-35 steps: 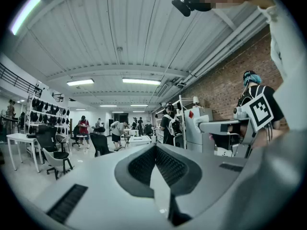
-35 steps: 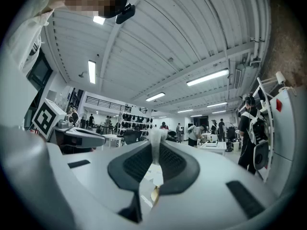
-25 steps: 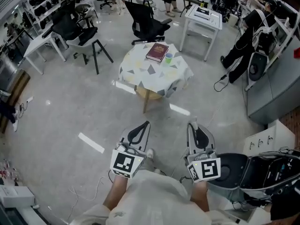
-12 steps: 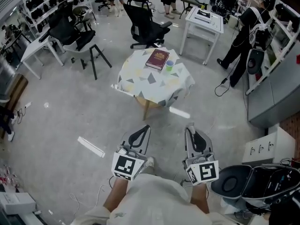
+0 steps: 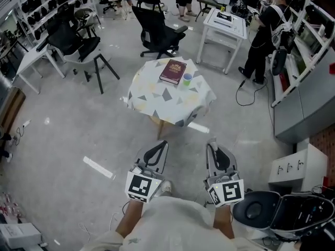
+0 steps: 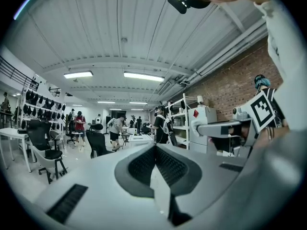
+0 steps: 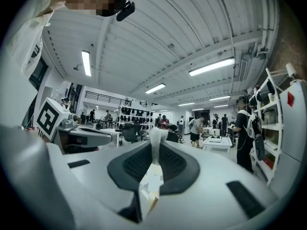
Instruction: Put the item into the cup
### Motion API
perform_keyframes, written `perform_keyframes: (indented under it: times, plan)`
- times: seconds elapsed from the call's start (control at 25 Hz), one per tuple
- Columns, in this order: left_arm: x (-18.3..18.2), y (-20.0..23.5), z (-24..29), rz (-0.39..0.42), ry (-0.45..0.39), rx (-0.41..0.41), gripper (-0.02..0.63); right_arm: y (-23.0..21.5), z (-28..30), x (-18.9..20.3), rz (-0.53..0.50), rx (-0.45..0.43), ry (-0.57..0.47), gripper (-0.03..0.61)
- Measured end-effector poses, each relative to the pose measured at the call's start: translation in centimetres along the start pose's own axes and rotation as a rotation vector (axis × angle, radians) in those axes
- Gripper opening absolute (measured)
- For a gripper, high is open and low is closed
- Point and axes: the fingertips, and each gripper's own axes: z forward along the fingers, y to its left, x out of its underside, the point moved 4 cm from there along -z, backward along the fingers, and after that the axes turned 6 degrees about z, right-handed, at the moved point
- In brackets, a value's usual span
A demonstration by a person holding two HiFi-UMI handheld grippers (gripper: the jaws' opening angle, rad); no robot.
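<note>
A small round table (image 5: 157,95) with a patterned cloth stands ahead on the floor. On it lie a dark red book (image 5: 173,71) and, just right of it, a small greenish cup (image 5: 187,79). I can make out no other small item from here. My left gripper (image 5: 162,142) and right gripper (image 5: 213,143) are held close to my body, well short of the table. Both are shut with nothing in them. The left gripper (image 6: 154,148) and the right gripper (image 7: 156,145) show jaws pressed together in their own views.
A black office chair (image 5: 159,33) and a white desk (image 5: 226,22) stand beyond the table. Another chair (image 5: 84,48) is at left. A person (image 5: 264,35) stands at right by shelving. A black case (image 5: 293,213) and a white box (image 5: 293,166) sit near my right.
The table, book and cup have drawn slightly nearer in the head view as I move forward. Both grippers keep the same pose, shut.
</note>
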Motion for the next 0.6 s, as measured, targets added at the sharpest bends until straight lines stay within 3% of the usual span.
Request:
perform_keyframes:
  times: [0.6]
  plan:
    - [0.5,5.4,3.0,-0.009,-0.024,0.022,0.011,-0.2,5.2,0.2,-0.015,0.059,0.016,0.037]
